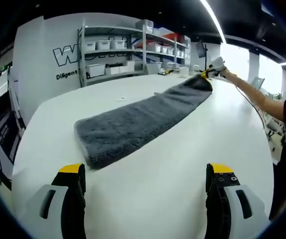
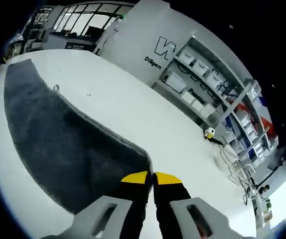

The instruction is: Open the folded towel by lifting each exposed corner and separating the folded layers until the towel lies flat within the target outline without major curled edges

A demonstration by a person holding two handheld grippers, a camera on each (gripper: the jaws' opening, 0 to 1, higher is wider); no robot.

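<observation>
A long grey towel (image 1: 138, 122) lies folded in a strip across the white table (image 1: 173, 164), running from near me to the far right. My left gripper (image 1: 148, 177) hovers open just short of its near end, jaws wide apart with nothing between them. At the strip's far end the right gripper (image 1: 210, 71) pinches the towel's corner, held by a person's outstretched arm (image 1: 255, 97). In the right gripper view the towel (image 2: 53, 144) stretches away to the upper left, and my right gripper (image 2: 150, 178) is shut on its near corner, the yellow tips pressed together over the edge.
Grey shelving (image 1: 133, 50) with white bins stands against the wall beyond the table. A small yellow and white object (image 2: 209, 133) sits on the table near its far edge. Bare table surrounds the towel on both sides.
</observation>
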